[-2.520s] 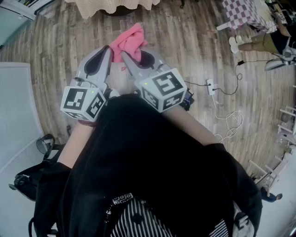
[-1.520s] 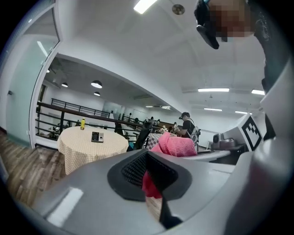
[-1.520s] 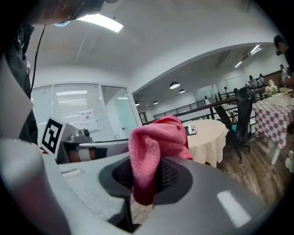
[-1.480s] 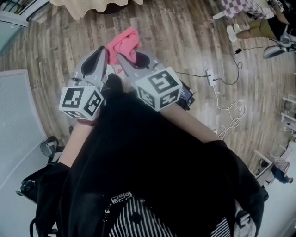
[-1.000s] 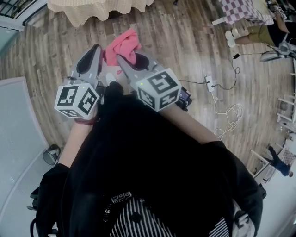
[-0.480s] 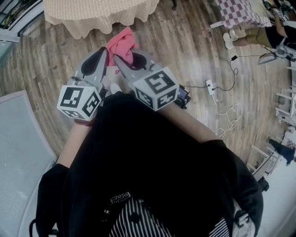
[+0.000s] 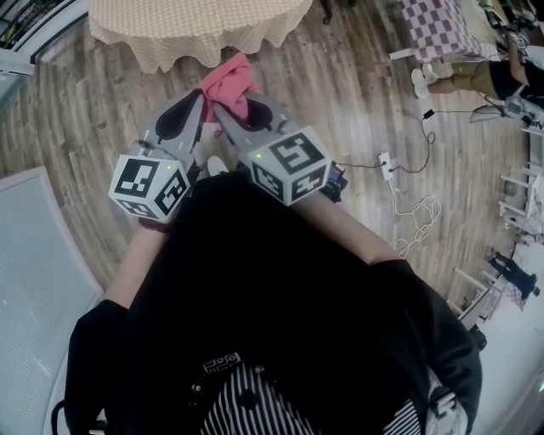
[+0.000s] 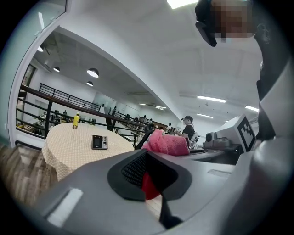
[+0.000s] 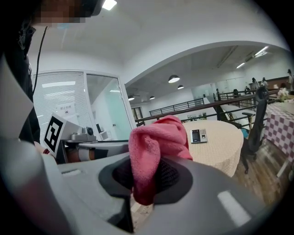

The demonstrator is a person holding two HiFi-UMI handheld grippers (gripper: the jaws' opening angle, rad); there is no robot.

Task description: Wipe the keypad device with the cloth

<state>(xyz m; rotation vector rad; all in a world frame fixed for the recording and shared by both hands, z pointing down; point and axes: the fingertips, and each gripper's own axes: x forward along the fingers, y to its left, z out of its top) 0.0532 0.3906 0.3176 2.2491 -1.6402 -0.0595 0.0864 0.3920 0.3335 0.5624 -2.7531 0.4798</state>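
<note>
Two-handed, faced the round tabletop (image 7: 170, 25) at 12 o'clock, well short of reach; judged the wiping not yet begun. Carried the left hand-held gripper (image 7: 194, 106) with jaws together, probably spare for steadying; saw a red scrap in its gap, could not tell whether pinched or merely behind. Held the right hand-held gripper (image 7: 228, 112) clamped on the pink cloth (image 7: 231, 78), bunched up at 1 o'clock, ready as a pad. Spotted the keypad device (image 9: 199, 135) flat near the tabletop's middle.
</note>
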